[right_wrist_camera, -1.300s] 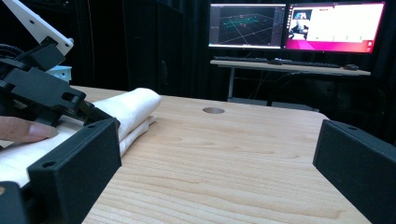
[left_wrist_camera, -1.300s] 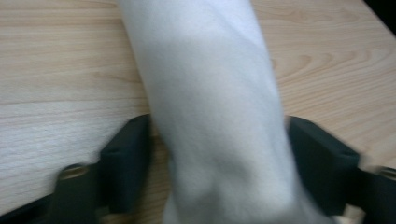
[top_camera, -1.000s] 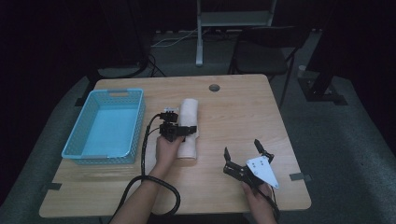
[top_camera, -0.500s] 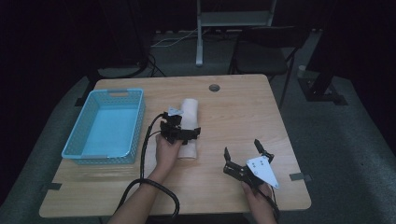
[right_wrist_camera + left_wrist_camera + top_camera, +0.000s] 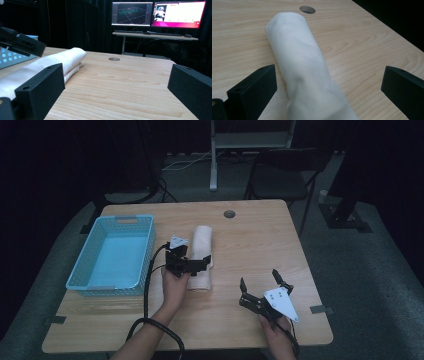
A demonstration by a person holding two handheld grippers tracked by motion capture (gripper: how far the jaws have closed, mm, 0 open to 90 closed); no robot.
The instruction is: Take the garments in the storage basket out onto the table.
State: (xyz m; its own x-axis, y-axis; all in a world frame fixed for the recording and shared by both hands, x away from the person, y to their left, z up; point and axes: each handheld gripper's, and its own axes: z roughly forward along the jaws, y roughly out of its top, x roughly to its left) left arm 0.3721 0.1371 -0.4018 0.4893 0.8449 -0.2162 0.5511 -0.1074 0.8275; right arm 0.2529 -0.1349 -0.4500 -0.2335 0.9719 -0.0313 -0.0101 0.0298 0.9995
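While your left gripper (image 5: 192, 265) hovers over the near end of the rolled white towel (image 5: 201, 256), its fingers (image 5: 253, 91) stand spread wide, one on each side of the roll, gripping nothing. From the left gripper view you cannot tell whether they touch the cloth. The towel lies lengthwise on the wooden bench (image 5: 250, 240), just right of the light blue plastic basket (image 5: 112, 255), with its far end pointing toward the round cable hole (image 5: 229, 213) near the bench's far edge.

Your right gripper (image 5: 262, 287) sits low over the near right part of the bench, well apart from the towel, with its fingers (image 5: 40, 88) also spread and nothing between them. A grey three-cornered plate (image 5: 281, 303) rides on top of it.

Beyond the bench, the right gripper view shows two lit monitors (image 5: 157, 13) on a desk (image 5: 155, 35); their writing is too small to read. A dark chair (image 5: 280, 180) stands behind the bench.
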